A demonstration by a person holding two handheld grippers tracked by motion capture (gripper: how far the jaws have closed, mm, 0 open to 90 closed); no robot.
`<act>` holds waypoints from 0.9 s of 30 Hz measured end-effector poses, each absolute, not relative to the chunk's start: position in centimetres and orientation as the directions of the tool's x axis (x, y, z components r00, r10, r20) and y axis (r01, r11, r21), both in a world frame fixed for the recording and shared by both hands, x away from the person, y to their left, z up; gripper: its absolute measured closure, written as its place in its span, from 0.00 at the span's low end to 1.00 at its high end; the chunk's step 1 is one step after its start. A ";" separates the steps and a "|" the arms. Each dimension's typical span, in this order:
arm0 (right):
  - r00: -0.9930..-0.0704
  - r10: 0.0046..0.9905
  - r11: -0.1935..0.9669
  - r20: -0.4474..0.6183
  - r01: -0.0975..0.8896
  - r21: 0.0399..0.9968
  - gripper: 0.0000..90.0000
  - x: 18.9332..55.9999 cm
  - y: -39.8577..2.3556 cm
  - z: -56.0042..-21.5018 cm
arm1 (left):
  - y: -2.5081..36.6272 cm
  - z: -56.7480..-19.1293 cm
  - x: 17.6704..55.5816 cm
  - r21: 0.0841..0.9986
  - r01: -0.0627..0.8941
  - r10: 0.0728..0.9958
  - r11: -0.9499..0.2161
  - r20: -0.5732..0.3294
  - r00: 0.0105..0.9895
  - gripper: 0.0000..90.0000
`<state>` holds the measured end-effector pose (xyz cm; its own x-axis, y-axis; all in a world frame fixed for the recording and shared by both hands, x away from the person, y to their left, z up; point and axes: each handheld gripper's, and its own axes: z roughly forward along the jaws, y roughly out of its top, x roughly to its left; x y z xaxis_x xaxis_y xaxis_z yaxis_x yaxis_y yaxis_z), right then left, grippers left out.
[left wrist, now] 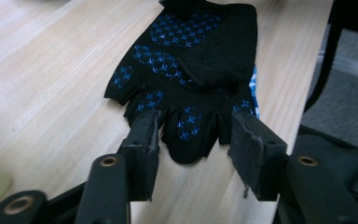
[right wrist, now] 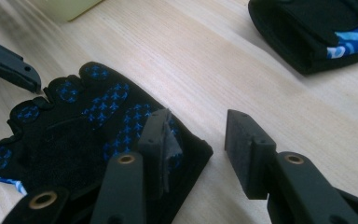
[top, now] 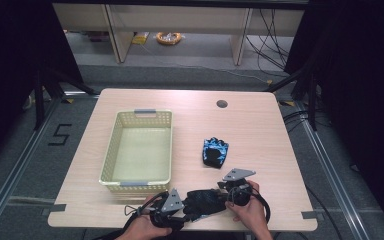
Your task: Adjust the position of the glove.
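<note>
Pale wood-grain laminate covers the table (top: 260,125), which has rounded corners and a round cable hole near its far edge. Landmark: the basket (top: 111,150).

The basket is a cream plastic rectangle with perforated lattice walls and a grey handle strip at each short end. It stands left of the table's centre with nothing visible inside.

Near glove (top: 206,201): just right of the basket's near corner, at the table's front edge. It lies flat, palm up. It is fingerless, of black matte fabric, with rows of blue grip dots and a fuzzy suede-like palm patch.

Left gripper (left wrist: 193,135): just in front of the basket's near right corner. Its jaws are parted and straddle the glove's finger stubs, resting at the fabric's edge. Whether the frayed pads pinch the fabric cannot be told.

Right gripper (right wrist: 196,140): farther right of the basket, at the glove's cuff end. Its jaws are parted. One pad sits over the cuff corner; the other stands above bare wood, so nothing is clamped.

Second glove (top: 215,152): well right of the basket, at mid-table, folded. The right gripper view resolves its blue-and-white patterned back.
</note>
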<state>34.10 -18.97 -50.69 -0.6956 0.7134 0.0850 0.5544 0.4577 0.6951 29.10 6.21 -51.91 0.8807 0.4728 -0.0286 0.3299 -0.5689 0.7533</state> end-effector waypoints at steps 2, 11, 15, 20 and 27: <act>-0.693 0.711 0.450 0.119 0.578 0.681 0.75 34.1 -19.1 -50.6 | 5.9 -51.8 29.1 0.753 0.311 0.462 -0.580 -0.011 0.887 0.66; -0.675 0.723 0.405 0.147 0.586 0.702 0.94 33.5 -19.6 -50.8 | 5.7 -51.7 28.9 0.746 0.288 0.441 -0.600 0.008 0.898 0.91; -0.676 0.724 0.405 0.135 0.575 0.711 0.95 33.2 -19.6 -50.4 | 5.6 -51.8 28.9 0.754 0.298 0.451 -0.585 -0.002 0.892 0.93; -0.662 0.732 0.350 0.163 0.570 0.744 0.95 32.7 -20.1 -49.2 | 5.8 -51.3 29.4 0.757 0.282 0.464 -0.590 0.031 0.885 0.94; -0.644 0.749 0.325 0.157 0.564 0.759 0.95 32.5 -20.6 -48.6 | 5.3 -50.6 29.8 0.766 0.270 0.469 -0.583 0.046 0.882 0.94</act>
